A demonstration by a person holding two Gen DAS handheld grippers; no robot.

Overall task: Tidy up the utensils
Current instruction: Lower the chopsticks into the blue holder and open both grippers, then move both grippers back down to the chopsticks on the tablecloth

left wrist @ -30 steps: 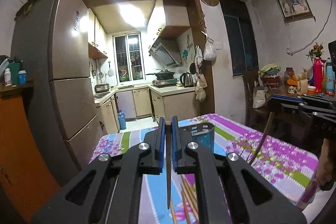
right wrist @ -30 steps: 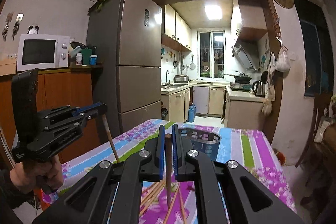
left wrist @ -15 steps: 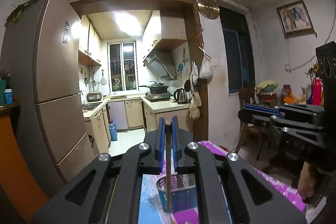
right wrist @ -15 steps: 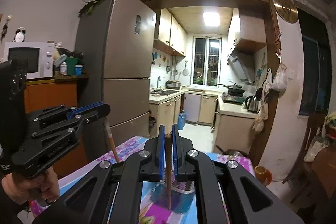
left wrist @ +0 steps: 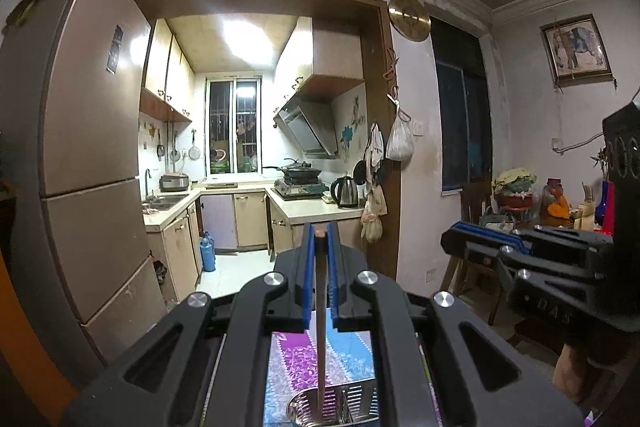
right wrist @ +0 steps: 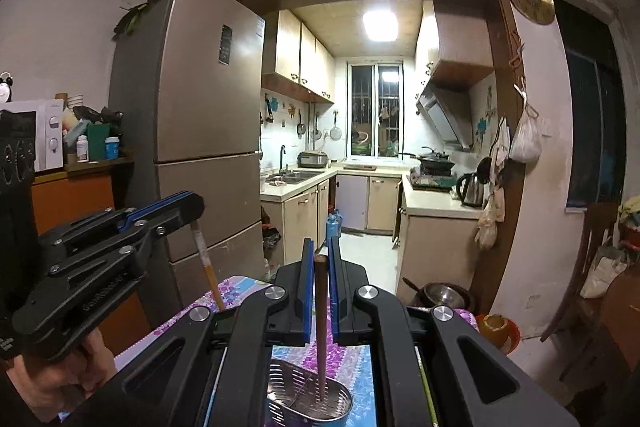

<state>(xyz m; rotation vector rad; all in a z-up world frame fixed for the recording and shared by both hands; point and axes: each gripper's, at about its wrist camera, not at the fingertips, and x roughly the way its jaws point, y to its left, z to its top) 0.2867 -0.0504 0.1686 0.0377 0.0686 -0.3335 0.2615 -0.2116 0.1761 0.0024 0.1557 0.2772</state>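
Note:
My left gripper (left wrist: 320, 239) is shut on a light wooden chopstick (left wrist: 321, 327) that hangs straight down, its tip over the metal utensil holder (left wrist: 334, 407) on the floral tablecloth (left wrist: 296, 359). My right gripper (right wrist: 319, 259) is shut on a dark brown chopstick (right wrist: 321, 331), whose tip reaches into the perforated holder (right wrist: 308, 399). The left gripper (right wrist: 188, 211) with its chopstick (right wrist: 208, 267) shows at the left of the right wrist view. The right gripper (left wrist: 460, 239) shows at the right of the left wrist view.
A tall fridge (right wrist: 200, 131) stands left of the table. Beyond is the kitchen with counters (right wrist: 432, 203) and a kettle (right wrist: 470, 191). A wooden chair (left wrist: 476, 267) and a cluttered side table (left wrist: 560, 211) stand to the right. A pot (right wrist: 444, 297) sits on the floor.
Both grippers have risen and moved forward over the holder with their chopsticks. The holder has dropped from mid view to the bottom edge, now right under the chopstick tips.

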